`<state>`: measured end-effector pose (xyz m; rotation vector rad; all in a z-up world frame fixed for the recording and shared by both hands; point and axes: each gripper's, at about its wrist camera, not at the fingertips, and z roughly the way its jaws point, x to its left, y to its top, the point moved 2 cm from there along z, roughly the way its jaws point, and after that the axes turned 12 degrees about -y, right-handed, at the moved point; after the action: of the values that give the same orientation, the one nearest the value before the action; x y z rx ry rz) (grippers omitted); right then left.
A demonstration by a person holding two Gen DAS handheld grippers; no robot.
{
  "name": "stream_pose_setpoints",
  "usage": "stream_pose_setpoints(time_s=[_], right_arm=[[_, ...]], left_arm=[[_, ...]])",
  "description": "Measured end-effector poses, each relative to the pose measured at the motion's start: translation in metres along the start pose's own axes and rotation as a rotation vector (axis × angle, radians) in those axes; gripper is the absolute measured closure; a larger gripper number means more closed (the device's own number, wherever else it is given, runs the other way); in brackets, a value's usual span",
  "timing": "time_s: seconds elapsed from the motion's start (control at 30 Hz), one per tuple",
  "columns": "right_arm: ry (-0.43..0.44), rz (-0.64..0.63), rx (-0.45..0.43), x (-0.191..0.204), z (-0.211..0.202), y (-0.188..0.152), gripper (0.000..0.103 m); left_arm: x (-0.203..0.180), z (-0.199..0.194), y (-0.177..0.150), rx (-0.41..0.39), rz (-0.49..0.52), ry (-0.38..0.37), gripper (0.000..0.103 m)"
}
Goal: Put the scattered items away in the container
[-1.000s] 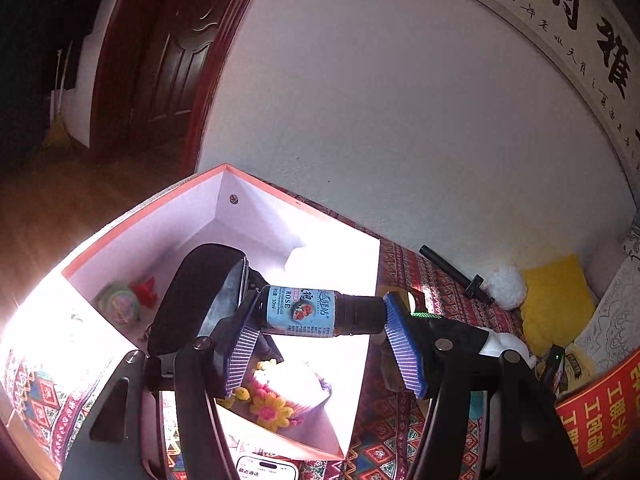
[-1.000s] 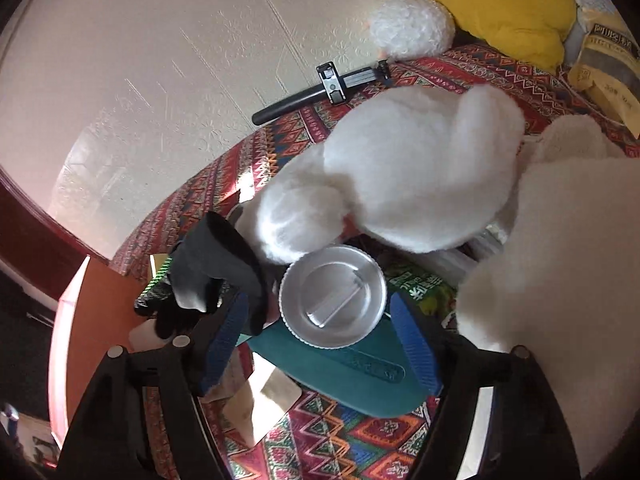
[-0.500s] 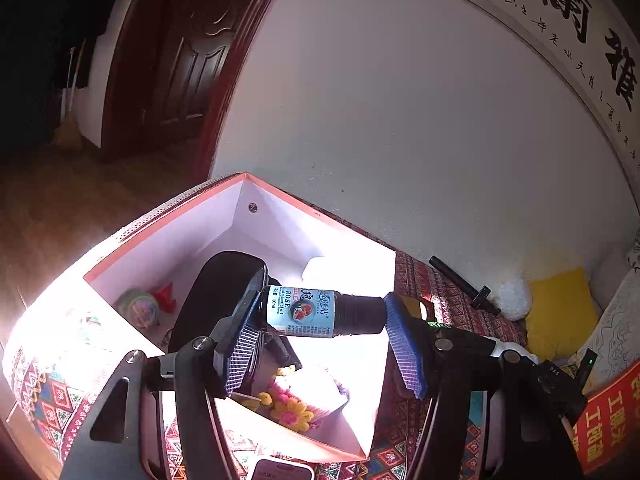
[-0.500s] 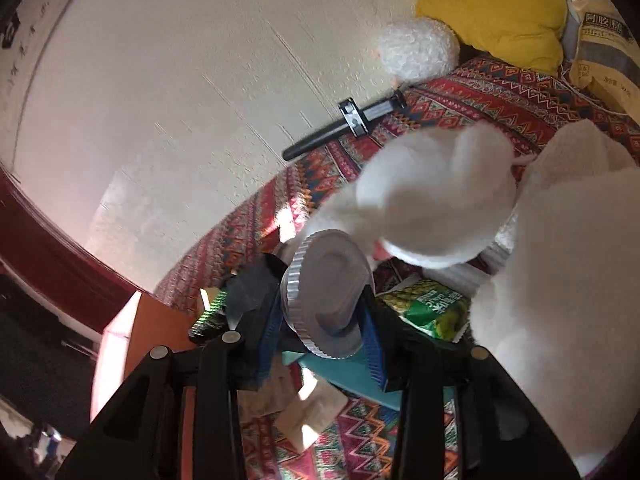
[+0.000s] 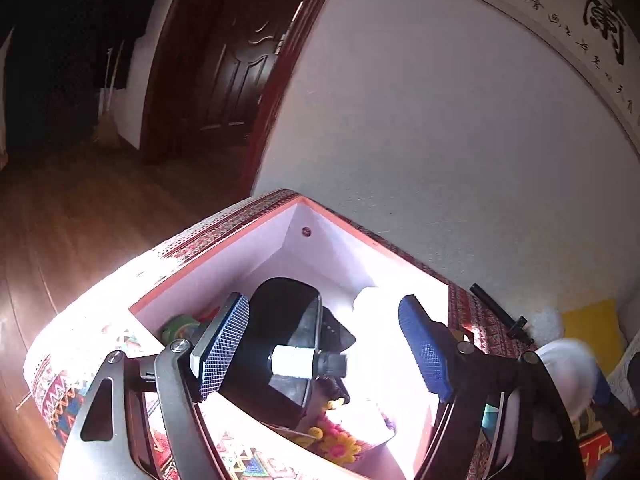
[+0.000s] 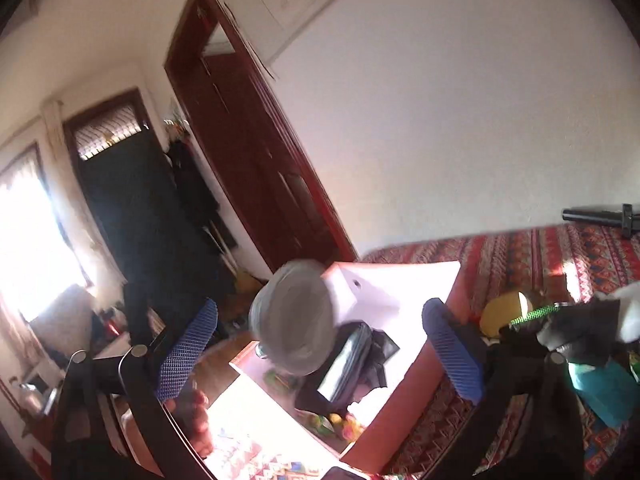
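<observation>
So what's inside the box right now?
In the box: a black pouch, a small bottle dropping onto it, a green toy, yellow flowers. The pouch and glare hide the rest.

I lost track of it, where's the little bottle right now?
In the left wrist view, the small bottle lies on its side inside the open box, resting on a black pouch, between the opening left tongs but untouched.

The left gripper, jaws opening, has the small dark labelled bottle loose above the white-lined orange-rimmed box.
</observation>
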<state>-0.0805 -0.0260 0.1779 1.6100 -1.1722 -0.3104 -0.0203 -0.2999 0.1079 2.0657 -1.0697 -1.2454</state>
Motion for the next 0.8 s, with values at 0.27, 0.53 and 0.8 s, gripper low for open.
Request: stream_pose_setpoints(time_s=[0.27, 0.53, 0.8], right_arm=[[-0.039, 0.078, -0.103, -0.028, -0.029, 0.011, 0.001], [-0.117, 0.253, -0.183, -0.091, -0.089, 0.027, 0.001], [-0.268, 0.316, -0.292, -0.155, -0.162, 0.006, 0.001]], left_arm=[[0.020, -0.032, 0.013, -0.097, 0.002, 0.025, 0.021], [-0.038, -0.022, -0.012, -0.050, 0.167, -0.036, 0.021], [-0.186, 0.044, -0.110, 0.134, 0.737, -0.092, 0.021]])
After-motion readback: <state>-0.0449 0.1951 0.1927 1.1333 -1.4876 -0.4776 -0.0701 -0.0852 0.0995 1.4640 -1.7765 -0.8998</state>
